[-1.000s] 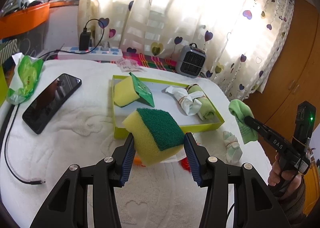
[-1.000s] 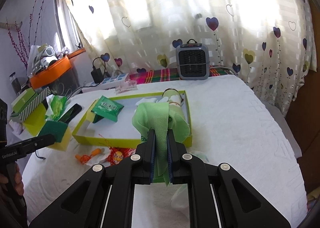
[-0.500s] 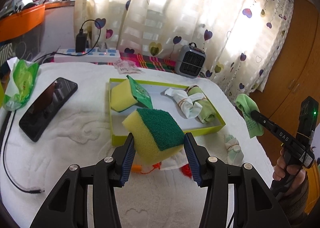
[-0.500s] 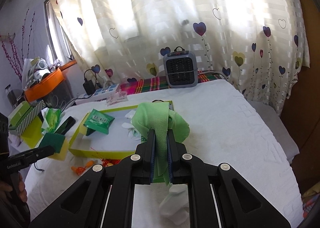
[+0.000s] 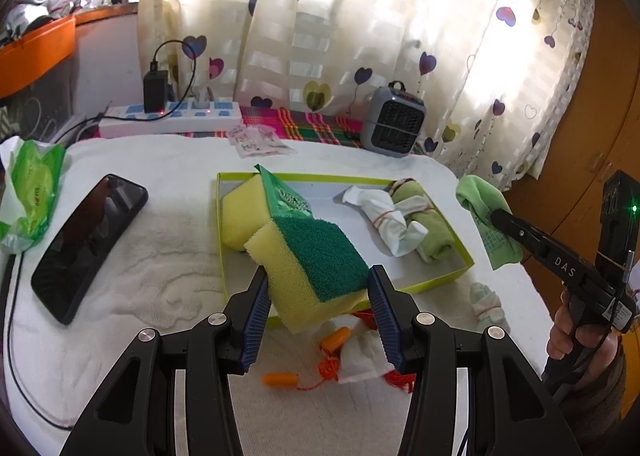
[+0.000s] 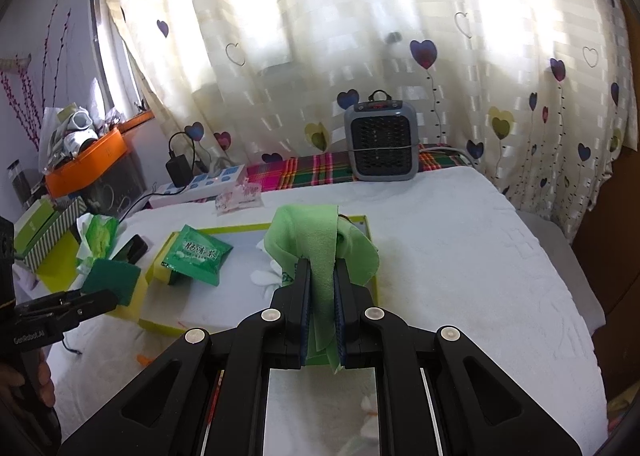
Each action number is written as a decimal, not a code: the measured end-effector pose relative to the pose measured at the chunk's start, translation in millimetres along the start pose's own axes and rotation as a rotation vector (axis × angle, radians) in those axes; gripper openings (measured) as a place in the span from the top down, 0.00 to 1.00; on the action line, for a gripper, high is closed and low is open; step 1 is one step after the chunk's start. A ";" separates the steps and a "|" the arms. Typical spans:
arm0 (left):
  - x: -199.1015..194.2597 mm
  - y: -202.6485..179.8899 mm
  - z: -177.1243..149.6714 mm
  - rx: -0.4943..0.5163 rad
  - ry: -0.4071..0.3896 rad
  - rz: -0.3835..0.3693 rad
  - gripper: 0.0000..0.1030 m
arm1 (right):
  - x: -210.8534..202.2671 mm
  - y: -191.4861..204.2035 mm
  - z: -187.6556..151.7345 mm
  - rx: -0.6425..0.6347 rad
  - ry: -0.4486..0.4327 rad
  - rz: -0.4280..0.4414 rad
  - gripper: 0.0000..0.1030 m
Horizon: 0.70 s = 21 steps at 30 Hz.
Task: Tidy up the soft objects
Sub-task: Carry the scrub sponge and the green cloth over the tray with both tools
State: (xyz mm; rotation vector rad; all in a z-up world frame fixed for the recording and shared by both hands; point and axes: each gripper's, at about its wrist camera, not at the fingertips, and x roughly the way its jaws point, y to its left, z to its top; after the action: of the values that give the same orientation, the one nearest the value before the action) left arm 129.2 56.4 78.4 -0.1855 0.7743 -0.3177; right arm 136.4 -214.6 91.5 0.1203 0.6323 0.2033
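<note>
My left gripper is shut on a yellow sponge with a green scouring face, held above the near edge of a lime-green tray. In the tray lie another yellow sponge, a green packet, a white sock bundle and a green rolled cloth. My right gripper is shut on a green sock, raised over the tray's right end. In the left wrist view the right gripper holds it beside the tray.
A black phone, a green tissue pack and a power strip lie to the left. A small grey heater stands at the back. Orange earplugs, a white pouch and a small sock bundle lie on the white towel.
Both grippers have drawn back from the tray with their loads. In the left wrist view the tray sits farther off and the orange earplugs and white pouch have come into sight.
</note>
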 end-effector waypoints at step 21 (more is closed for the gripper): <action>51.8 6.7 6.7 0.043 0.097 0.076 0.54 | 69.8 18.0 15.2 -0.063 0.073 -0.030 0.89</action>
State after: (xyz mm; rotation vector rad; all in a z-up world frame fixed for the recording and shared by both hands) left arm 170.1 44.9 47.3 -0.1008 0.8680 -0.2725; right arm 197.8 -182.2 66.6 0.0427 0.6989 0.1988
